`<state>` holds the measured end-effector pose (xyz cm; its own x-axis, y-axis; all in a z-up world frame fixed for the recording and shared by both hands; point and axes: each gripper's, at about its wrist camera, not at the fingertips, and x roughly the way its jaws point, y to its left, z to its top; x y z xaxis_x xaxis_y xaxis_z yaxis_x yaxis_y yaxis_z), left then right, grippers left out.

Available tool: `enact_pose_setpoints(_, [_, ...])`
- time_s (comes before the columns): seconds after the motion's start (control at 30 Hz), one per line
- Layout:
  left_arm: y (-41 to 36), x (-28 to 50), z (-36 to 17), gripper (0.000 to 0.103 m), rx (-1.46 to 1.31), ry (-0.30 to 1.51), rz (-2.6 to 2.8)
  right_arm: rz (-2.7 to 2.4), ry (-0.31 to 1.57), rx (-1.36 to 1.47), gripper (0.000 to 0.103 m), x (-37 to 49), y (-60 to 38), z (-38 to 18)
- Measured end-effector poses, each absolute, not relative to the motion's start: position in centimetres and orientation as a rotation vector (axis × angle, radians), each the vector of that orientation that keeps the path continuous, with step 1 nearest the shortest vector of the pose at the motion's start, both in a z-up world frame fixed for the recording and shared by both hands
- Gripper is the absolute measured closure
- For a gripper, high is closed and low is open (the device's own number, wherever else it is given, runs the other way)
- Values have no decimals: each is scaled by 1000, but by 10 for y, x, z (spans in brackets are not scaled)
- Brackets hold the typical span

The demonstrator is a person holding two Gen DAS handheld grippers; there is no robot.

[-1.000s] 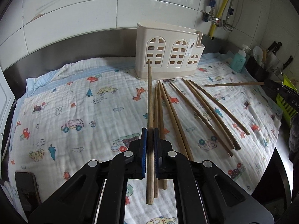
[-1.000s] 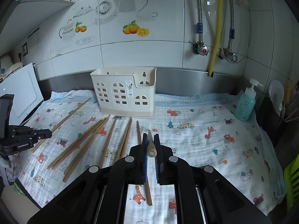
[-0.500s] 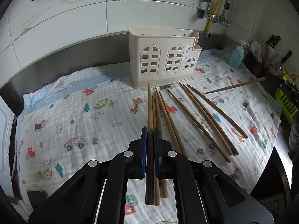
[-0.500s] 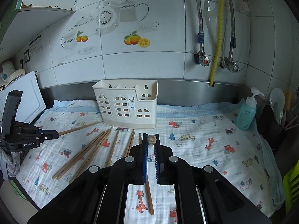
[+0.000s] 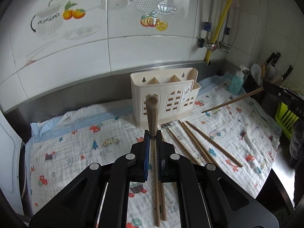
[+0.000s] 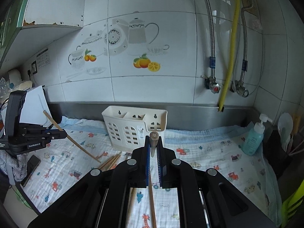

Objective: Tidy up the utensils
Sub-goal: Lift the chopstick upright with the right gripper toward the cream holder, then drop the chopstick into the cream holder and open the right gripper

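Left wrist view from above the left tool (image 5: 153,138), angled down across the counter (image 5: 76,148) toward the tiled wall, right wrist view likewise behind the right tool (image 6: 153,142), both sharing the cream holder (image 5: 165,95), each catching the other tool at its edge.

I see chopsticks: brown wood, one clamped in my left gripper (image 5: 153,138), blunt end (image 5: 152,112) toward camera | one in my right gripper (image 6: 153,145), tilted (image 6: 153,139) | loose sticks (image 5: 197,142) flat on cloth beside holder | holder (image 5: 165,96): cream plastic, upright, arched cutouts, compartments look empty
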<state>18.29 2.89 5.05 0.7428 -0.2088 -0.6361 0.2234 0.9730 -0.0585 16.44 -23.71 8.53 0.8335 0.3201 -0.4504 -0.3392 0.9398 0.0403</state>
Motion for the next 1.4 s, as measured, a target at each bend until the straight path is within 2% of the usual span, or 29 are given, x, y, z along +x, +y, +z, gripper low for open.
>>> enact_pose_setpoints(0.23, [16, 197, 114, 98, 52, 571, -253, 398, 430, -88, 97, 194, -228, 144])
enact_pose_setpoints(0.47, [3, 220, 172, 98, 97, 415, -203, 389, 491, -132, 97, 231, -214, 150])
enact_pose_setpoints(0.8, [10, 290, 149, 98, 36, 489, -134, 399, 584, -122, 97, 274, -205, 123])
enact_pose_setpoints(1.17, [12, 313, 116, 96, 22, 560, -144, 404, 629, -128, 95, 291, -200, 95])
enact_pose_setpoints(1.27, [12, 310, 119, 95, 20, 548, -146, 398, 610, -127, 90, 287, -201, 98])
enact_pose_setpoints(1.33, [12, 304, 124, 95, 20, 535, -147, 384, 587, -129, 81, 280, -204, 103])
enact_pose_setpoints(1.4, [11, 295, 130, 95, 28, 514, -140, 379, 569, -128, 81, 273, -207, 108])
